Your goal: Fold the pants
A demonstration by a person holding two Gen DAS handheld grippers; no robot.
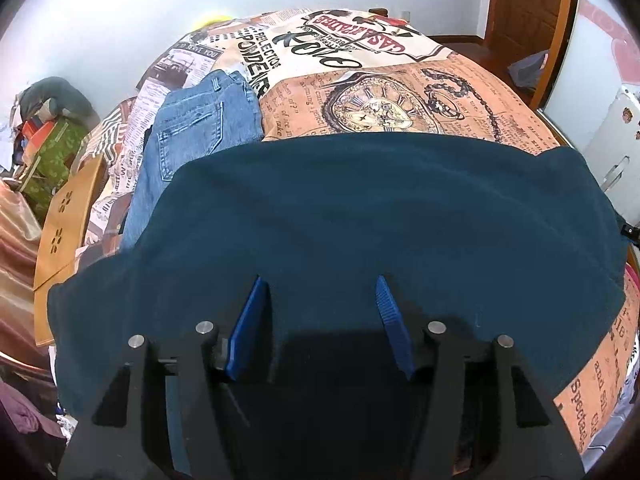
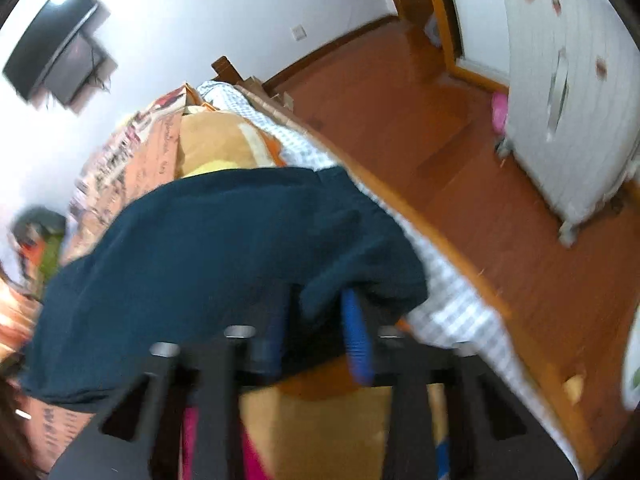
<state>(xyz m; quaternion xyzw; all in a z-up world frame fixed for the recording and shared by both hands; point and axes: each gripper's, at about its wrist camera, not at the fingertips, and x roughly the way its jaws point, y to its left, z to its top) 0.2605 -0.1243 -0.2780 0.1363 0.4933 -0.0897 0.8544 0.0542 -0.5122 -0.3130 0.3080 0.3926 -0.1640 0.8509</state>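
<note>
Dark teal pants point(image 1: 360, 208) lie spread across the bed, folded flat. My left gripper point(image 1: 320, 280) is open just above the near part of the cloth, its blue pads apart and nothing between them. In the right wrist view the same teal pants point(image 2: 208, 248) drape over the bed's right edge. My right gripper point(image 2: 312, 300) sits at the cloth's near right corner with a fold of fabric lying between its blue fingers point(image 2: 356, 332); the view is blurred and the left finger is partly hidden by cloth.
Folded blue jeans point(image 1: 200, 128) lie at the far left on the printed bedspread point(image 1: 400, 92). A wooden chair point(image 1: 60, 232) and clutter stand left of the bed. Right of the bed are a wooden floor point(image 2: 420, 120) and a white cabinet point(image 2: 572, 80).
</note>
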